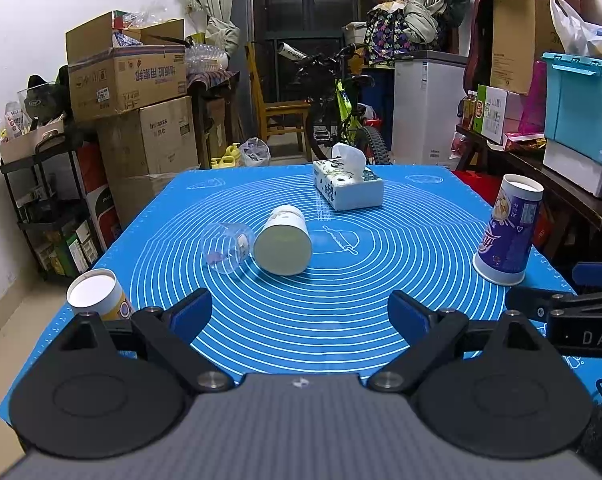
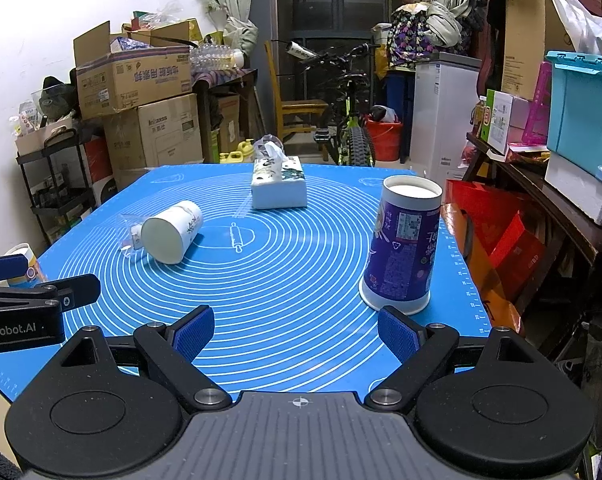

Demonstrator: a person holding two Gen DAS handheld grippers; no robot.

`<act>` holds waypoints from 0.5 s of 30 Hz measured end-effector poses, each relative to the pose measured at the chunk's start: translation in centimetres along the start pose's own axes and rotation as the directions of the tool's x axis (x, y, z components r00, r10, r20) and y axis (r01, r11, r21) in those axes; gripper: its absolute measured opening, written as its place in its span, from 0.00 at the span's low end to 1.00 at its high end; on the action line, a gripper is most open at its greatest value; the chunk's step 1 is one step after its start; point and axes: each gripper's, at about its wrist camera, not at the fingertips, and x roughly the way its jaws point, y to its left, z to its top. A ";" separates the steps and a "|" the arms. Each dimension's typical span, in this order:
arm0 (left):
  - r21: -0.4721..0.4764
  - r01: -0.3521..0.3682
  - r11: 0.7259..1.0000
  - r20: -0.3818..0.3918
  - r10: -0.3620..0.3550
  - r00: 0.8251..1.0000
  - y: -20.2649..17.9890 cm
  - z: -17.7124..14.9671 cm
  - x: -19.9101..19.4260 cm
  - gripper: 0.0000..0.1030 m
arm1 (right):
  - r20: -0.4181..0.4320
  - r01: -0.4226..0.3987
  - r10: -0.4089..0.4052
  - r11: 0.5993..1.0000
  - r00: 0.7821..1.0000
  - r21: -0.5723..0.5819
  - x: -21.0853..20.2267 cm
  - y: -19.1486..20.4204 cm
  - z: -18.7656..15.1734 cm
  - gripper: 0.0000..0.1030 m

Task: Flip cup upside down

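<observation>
A: Left wrist view, item one: blue mat (image 1: 301, 320), covering the table, printed with white rings. Item two: tissue box (image 1: 347, 188), far centre, one tissue standing out of it. Item three: purple paper cup (image 1: 507, 232), right edge, already mouth-down. Item four: white cup (image 1: 285, 240), on its side mid-mat, one flat round end towards the camera.

B: Is that the mouth or the base?

A: Cannot tell; it reads as a flat pale disc. Item five: clear cup (image 1: 227, 248), also on its side, touching the white cup's left flank. Item six: yellow-banded cup (image 1: 97, 294), near left corner, mouth-down, lower part hidden behind the left gripper (image 1: 301, 312).

B: Grippers?

A: Left gripper spread wide, nothing between the pads. Right wrist view: right gripper (image 2: 297, 332) likewise wide and empty, purple cup just ahead of its right finger.

B: Handling of the two lying cups?

A: My judgement: both light and inclined to roll. The white one looks stiffer, possibly ceramic, so chippable and smooth; take it across the mid-wall, pads on opposite sides. The clear one likely thin plastic, springy, slippery; squeeze gently near the rim, where it is stiffest.

B: Anything else obscured?

A: The clear cup's outline is faint against the mat; its mouth direction is uncertain. The far sides of both cups are unseen.
</observation>
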 end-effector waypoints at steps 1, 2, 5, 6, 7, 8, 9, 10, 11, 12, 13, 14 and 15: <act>0.000 0.000 1.000 0.000 0.000 1.000 0.0 0.0 0.0 0.91 | 0.000 0.000 0.000 1.000 1.000 0.000 0.0 0.0 0.0 0.87; -0.001 0.000 1.000 0.000 0.000 1.000 0.0 0.0 0.0 0.91 | 0.000 0.001 -0.001 1.000 1.000 -0.001 0.0 0.0 0.0 0.87; 0.000 -0.001 1.000 0.000 0.001 1.000 0.0 0.0 0.0 0.91 | 0.000 0.001 -0.001 1.000 1.000 0.000 0.0 0.0 0.0 0.87; -0.001 -0.002 1.000 0.000 0.002 1.000 0.1 0.0 0.0 0.91 | 0.000 0.001 -0.001 1.000 1.000 -0.001 0.0 0.0 0.0 0.87; -0.001 -0.003 1.000 0.001 0.003 1.000 0.2 0.0 0.0 0.91 | 0.000 0.001 -0.001 1.000 1.000 -0.001 0.0 0.0 0.0 0.87; -0.002 -0.003 1.000 0.000 0.003 1.000 0.2 0.1 0.1 0.91 | 0.000 0.002 -0.002 1.000 1.000 -0.001 0.0 0.1 0.0 0.87; -0.002 -0.004 1.000 0.000 0.004 1.000 0.2 0.0 0.1 0.91 | 0.000 0.002 -0.002 1.000 1.000 -0.001 0.0 0.0 0.0 0.87; -0.001 -0.004 1.000 0.001 0.004 1.000 0.2 0.0 0.1 0.91 | 0.000 0.002 -0.002 1.000 1.000 -0.001 0.0 0.1 0.0 0.87; -0.001 -0.005 1.000 0.001 0.005 1.000 0.2 0.0 0.1 0.91 | 0.000 0.002 -0.002 1.000 1.000 -0.001 0.0 0.1 0.0 0.87; 0.000 -0.006 1.000 0.000 0.006 1.000 0.4 0.0 0.2 0.91 | 0.000 0.002 -0.002 1.000 1.000 0.000 0.0 0.0 0.0 0.87; -0.001 -0.005 1.000 0.000 0.005 1.000 0.4 0.0 0.2 0.91 | 0.000 0.002 -0.002 1.000 1.000 -0.001 -0.1 0.1 0.2 0.87; -0.001 -0.006 1.000 0.001 0.006 1.000 0.4 0.0 0.2 0.91 | -0.001 0.002 -0.002 1.000 1.000 0.000 -0.1 0.0 0.2 0.87; -0.001 -0.007 1.000 0.001 0.007 1.000 0.4 0.0 0.2 0.91 | 0.000 0.003 -0.003 1.000 1.000 0.001 -0.2 0.0 0.2 0.87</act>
